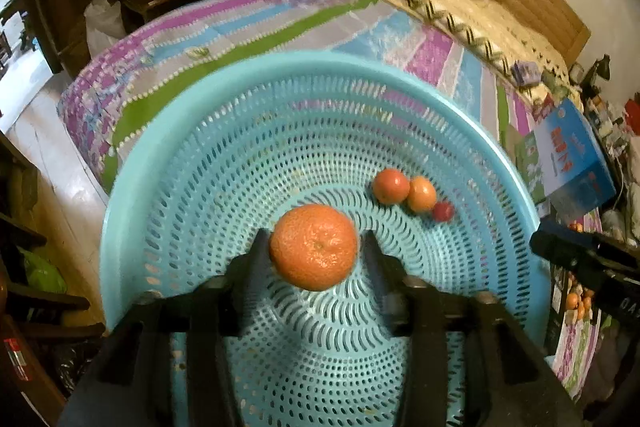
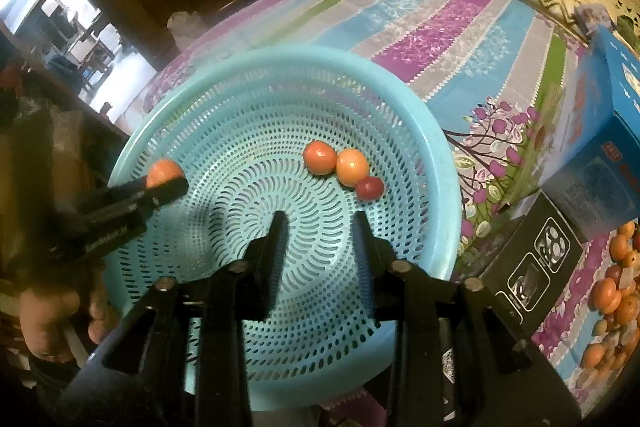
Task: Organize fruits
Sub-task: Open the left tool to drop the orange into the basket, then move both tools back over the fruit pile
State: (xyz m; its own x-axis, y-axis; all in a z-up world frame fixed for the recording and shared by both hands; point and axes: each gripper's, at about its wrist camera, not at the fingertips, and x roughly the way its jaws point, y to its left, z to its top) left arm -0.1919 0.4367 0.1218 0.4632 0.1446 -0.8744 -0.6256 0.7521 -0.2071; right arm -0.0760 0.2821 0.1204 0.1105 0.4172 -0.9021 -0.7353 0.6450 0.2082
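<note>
Fruits (image 2: pixel 343 165): three lay in the basket (image 1: pixel 120 211) at 2 o'clock. Left claw (image 1: pixel 314 247) spread, releasing a mandarin (image 1: pixel 313 247); right claw (image 2: pixel 318 223) spread, empty. Pile (image 2: pixel 612 303) on the bed remained.

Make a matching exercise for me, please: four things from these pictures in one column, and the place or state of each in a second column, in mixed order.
Things:
1. mandarin
2. red fruit
3. black box
4. right gripper

Places or states:
a. in the basket, touching an orange fruit
b. open, with nothing between the fingers
c. between the fingers of the left gripper
d. outside the basket, on the cloth

Pairs: 1-c, 2-a, 3-d, 4-b
</note>
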